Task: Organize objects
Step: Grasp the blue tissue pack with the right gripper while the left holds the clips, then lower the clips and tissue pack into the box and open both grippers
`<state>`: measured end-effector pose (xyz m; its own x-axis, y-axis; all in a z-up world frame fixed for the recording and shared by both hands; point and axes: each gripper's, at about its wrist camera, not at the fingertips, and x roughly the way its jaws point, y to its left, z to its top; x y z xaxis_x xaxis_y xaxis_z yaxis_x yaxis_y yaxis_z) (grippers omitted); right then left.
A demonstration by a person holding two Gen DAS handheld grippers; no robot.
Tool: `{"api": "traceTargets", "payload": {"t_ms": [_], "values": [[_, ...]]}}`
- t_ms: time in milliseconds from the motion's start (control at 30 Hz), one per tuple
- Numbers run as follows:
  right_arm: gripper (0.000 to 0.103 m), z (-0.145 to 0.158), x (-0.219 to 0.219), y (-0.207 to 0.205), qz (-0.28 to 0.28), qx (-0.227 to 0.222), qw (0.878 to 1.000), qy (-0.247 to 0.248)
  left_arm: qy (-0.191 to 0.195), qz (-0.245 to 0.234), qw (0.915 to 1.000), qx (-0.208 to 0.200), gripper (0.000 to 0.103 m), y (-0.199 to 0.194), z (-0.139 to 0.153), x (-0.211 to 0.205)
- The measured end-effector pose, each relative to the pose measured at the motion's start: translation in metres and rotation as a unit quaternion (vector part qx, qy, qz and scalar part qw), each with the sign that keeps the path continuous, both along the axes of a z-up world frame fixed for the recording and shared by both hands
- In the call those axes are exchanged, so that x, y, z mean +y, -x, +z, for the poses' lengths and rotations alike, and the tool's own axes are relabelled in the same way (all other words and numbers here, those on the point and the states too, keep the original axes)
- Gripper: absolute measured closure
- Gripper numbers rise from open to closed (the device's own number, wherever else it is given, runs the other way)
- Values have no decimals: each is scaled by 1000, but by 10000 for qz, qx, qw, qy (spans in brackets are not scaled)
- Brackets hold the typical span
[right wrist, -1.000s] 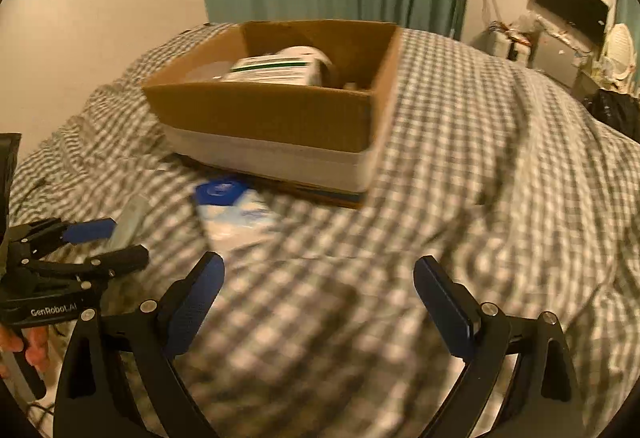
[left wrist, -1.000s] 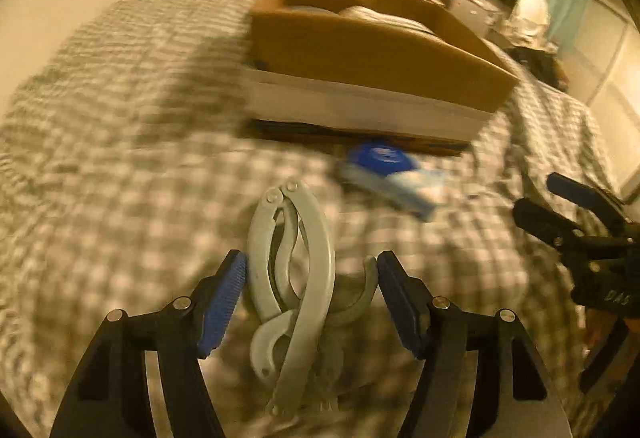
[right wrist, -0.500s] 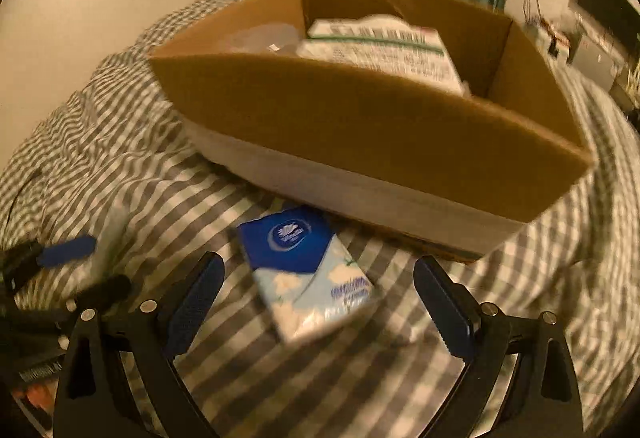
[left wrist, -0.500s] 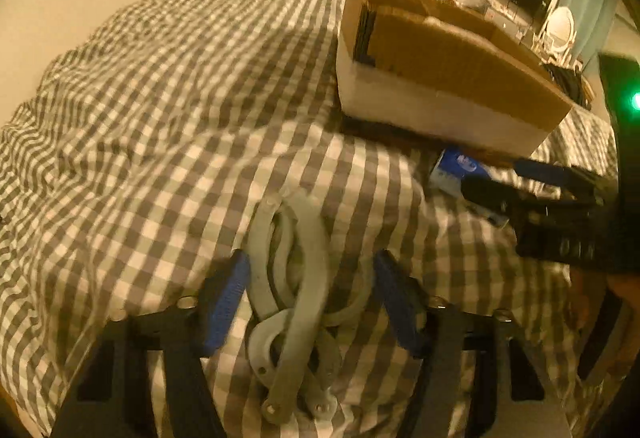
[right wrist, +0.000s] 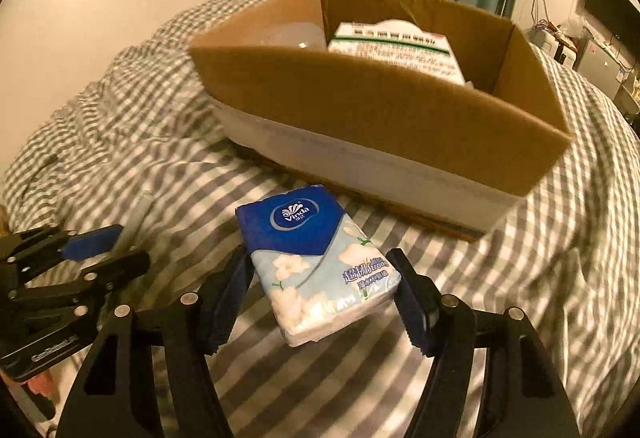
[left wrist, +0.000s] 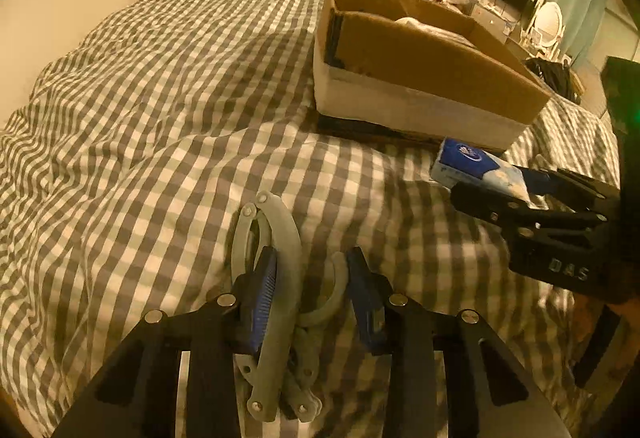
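On a bed covered in grey-and-white check, you had both tongs closing on their loads at once: the right tongs pinched a blue tissue pack across its width, the pack lying flat on the cover just in front of the near wall of the open cardboard box, while the left tongs were drawn in around a pale grey folding clamp tool nearer the foot of the bed, the left pad against its long arm, the right pad beside the curved hook, though contact on that side could not be told. The box already held a white container and a green-and-white printed package. The pack was soft and film-wrapped, so you did best to squeeze only until it stopped sliding, then lift straight up before carrying it over the brown rim, which stood well above the pack. The grey tool was the trickier of the two: its jointed arms looked likely to swing or fold in the grip, so you wanted both pads square on the thick curved arm before raising it. With the two tongs working close together, one lift at a time seemed the safer course.
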<state>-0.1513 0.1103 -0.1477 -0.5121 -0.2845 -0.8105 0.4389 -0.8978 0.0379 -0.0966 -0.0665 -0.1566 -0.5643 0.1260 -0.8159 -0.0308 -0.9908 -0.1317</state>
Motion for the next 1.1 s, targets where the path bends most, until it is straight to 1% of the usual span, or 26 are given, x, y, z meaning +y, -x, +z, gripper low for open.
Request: {"api": "traceTargets", "payload": {"t_ms": [167, 267, 367, 467, 533, 633, 767, 833, 967, 1100], "values": [[35, 22, 9, -29, 4, 192, 9998, 53, 24, 175, 9998, 110, 69, -19, 14, 0], [35, 36, 11, -42, -13, 309, 9994, 122, -47, 218, 9992, 333, 72, -29, 33, -1], [35, 54, 19, -55, -30, 476, 9987, 184, -6, 201, 9980, 600, 75, -39, 56, 3], [35, 71, 24, -67, -45, 628, 9977, 263, 18, 179, 9965, 818, 99, -44, 75, 7], [35, 82, 30, -74, -58, 730, 9968, 311, -69, 110, 9958, 904, 99, -47, 85, 11], [35, 92, 40, -84, -88, 838, 9959, 342, 68, 60, 9944, 1050, 99, -51, 99, 22], [35, 102, 51, -90, -147, 938, 9948, 366, 39, -18, 9941, 1084, 99, -53, 106, 30], [35, 104, 56, -91, -177, 956, 9945, 402, 97, -44, 9940, 1091, 99, -53, 107, 34], [35, 111, 61, -87, -201, 1018, 9939, 381, 179, -159, 9926, 1187, 99, -47, 118, 43], [35, 122, 65, -75, -197, 1122, 9929, 336, 338, -280, 9880, 1483, 99, -32, 142, 51]]}}
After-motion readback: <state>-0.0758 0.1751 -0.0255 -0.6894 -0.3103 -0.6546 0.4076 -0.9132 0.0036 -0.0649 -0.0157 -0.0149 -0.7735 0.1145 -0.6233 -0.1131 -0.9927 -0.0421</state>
